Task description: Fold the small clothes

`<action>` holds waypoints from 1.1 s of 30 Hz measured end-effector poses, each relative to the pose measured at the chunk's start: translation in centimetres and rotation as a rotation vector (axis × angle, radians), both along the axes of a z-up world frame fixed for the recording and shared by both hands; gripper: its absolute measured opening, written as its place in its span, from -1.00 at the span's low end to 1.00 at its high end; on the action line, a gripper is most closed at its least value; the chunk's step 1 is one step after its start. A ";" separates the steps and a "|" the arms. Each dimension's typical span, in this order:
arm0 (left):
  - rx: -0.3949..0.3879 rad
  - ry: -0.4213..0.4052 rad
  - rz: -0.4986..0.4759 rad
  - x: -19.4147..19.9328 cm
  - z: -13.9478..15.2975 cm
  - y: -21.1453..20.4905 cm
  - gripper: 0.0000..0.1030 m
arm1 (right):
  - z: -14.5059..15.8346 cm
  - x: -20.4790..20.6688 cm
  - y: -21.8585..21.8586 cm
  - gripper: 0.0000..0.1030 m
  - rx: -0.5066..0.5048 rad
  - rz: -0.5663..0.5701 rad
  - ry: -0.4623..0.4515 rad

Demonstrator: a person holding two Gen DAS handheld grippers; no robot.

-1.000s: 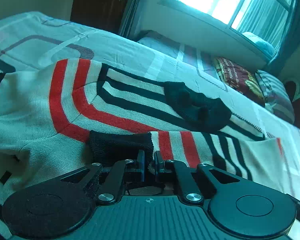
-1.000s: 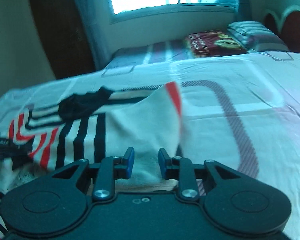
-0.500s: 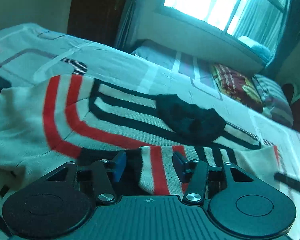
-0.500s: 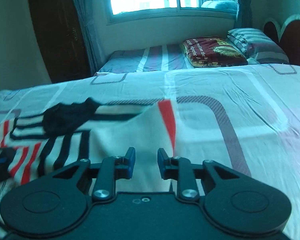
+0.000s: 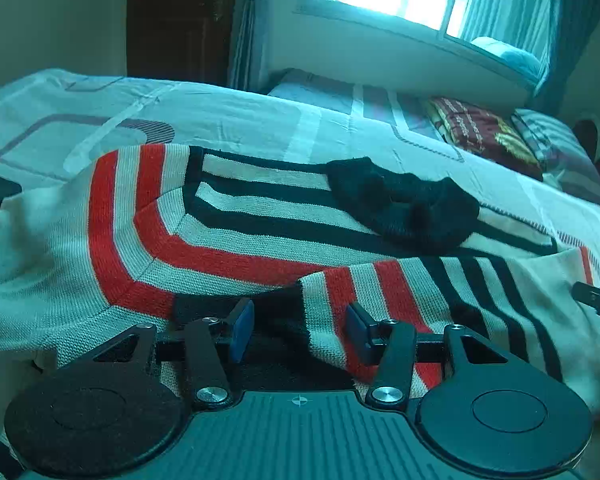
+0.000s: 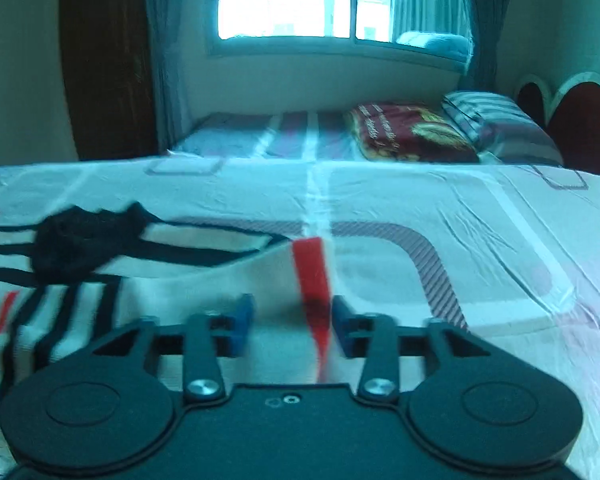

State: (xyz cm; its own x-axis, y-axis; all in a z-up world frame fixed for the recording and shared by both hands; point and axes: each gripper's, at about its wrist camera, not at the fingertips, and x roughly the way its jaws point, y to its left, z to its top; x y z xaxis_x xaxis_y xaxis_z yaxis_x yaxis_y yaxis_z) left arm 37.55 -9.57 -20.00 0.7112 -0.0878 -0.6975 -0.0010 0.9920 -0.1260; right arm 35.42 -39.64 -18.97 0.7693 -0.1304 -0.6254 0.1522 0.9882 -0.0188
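On the patterned bed (image 5: 260,120), both grippers, left (image 5: 300,330) and right (image 6: 290,322), spread their jaws, releasing the folded-over sleeve of the cream, red-and-black striped knit sweater (image 5: 228,240); next, regrip for another fold.

Both grippers parted, angled down.
Left gripper (image 5: 300,330) spread; right gripper (image 6: 289,326) has just been opening.

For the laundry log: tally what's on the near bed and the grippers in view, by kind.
Sweater: 1
Grippers: 2, left gripper and right gripper, both open
Total: 3
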 end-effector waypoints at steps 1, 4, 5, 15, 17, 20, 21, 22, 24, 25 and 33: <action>0.002 0.002 0.004 0.1 0.0 -0.1 -0.01 | -0.3 0.2 -0.3 -0.14 0.018 0.006 -0.002; -0.009 0.009 0.011 0.2 0.2 0.1 -0.01 | -0.2 0.7 -0.4 -0.14 0.014 -0.003 0.006; -0.026 0.010 0.019 -0.1 0.5 0.4 -0.01 | 0.0 0.6 -0.8 -0.14 0.039 -0.029 0.012; -0.078 0.010 0.205 -5.1 2.8 7.3 0.63 | 3.7 -4.1 4.0 0.03 0.173 0.112 -0.041; -0.090 0.021 0.235 -6.0 3.0 9.5 0.63 | 4.0 -4.5 6.5 0.03 0.200 0.175 -0.032; -0.130 0.023 0.317 -7.5 3.0 13.9 0.63 | 4.3 -4.8 10.5 0.09 0.195 0.251 -0.012; -0.154 0.027 0.355 -8.0 2.9 15.8 0.63 | 4.4 -5.0 11.8 0.09 0.200 0.271 -0.009; -0.182 0.029 0.390 -8.6 2.9 17.5 0.63 | 4.4 -5.1 13.1 0.10 0.204 0.288 -0.006; -0.226 0.027 0.450 -9.4 2.6 21.0 0.63 | 4.3 -5.5 15.6 0.10 0.196 0.307 0.002; -0.244 0.024 0.474 -9.9 2.6 22.7 0.63 | 4.2 -5.7 16.8 0.10 0.194 0.315 0.005; -0.414 0.027 0.624 -11.9 0.0 34.8 0.62 | 3.5 -6.5 26.3 0.11 0.182 0.373 0.040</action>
State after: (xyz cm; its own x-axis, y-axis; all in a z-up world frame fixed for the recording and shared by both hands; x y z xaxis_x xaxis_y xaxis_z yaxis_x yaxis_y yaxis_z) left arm 25.67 25.18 -19.98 0.6980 0.0670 -0.7129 -0.5564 0.6774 -0.4812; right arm 28.93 -13.35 -15.47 0.7176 0.2679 -0.6429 -0.2137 0.9632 0.1630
